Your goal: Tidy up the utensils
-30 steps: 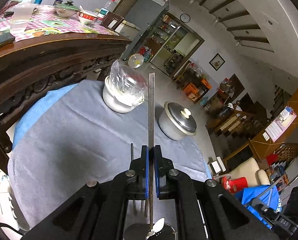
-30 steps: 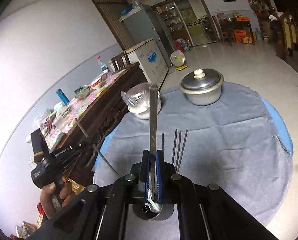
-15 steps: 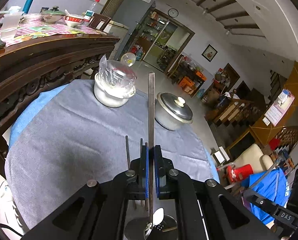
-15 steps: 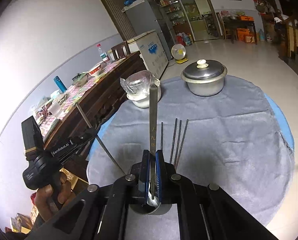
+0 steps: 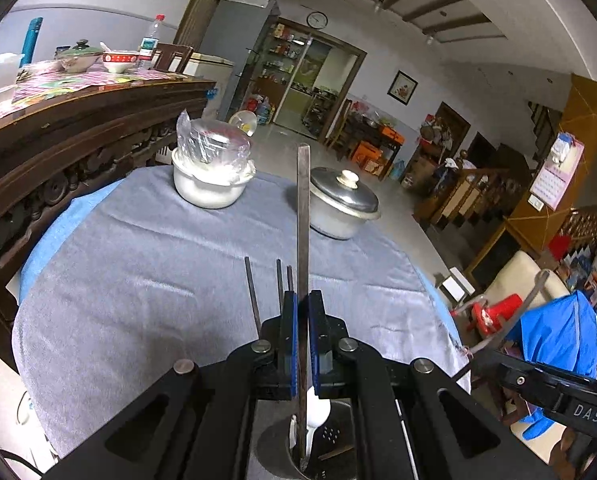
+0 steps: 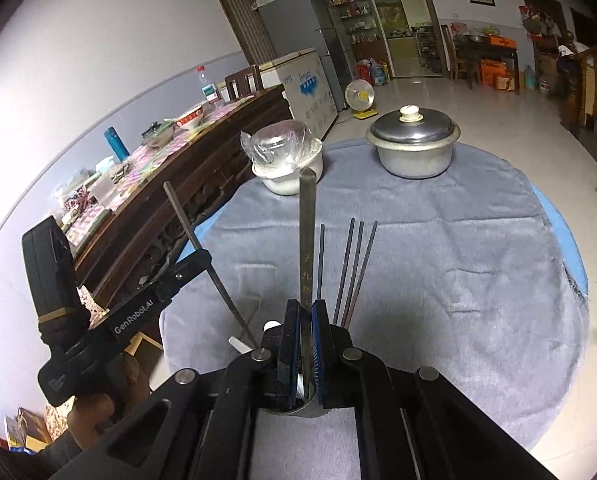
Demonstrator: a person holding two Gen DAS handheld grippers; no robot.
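Note:
My left gripper [image 5: 302, 312] is shut on a dark chopstick [image 5: 303, 216] that stands upright, its lower end inside a metal utensil cup [image 5: 322, 444] holding a white spoon [image 5: 317, 412]. My right gripper [image 6: 303, 320] is shut on another dark chopstick [image 6: 307, 232], also upright over the cup [image 6: 298, 406]. The left gripper with its chopstick [image 6: 206, 256] shows at the left of the right wrist view. Several loose chopsticks [image 6: 352, 268] lie on the grey cloth [image 6: 458, 264] just beyond the cup; they also show in the left wrist view [image 5: 266, 292].
A lidded metal pot [image 6: 414, 144] and a white bowl covered in plastic wrap [image 6: 286, 160] stand at the table's far side. A dark carved wooden table [image 5: 58, 132] with dishes stands to the left. The floor drops away beyond the round table's edge.
Both grippers have lowered and tilted, bringing the chopsticks' lower ends further into the cup. The left gripper has moved closer to the right one.

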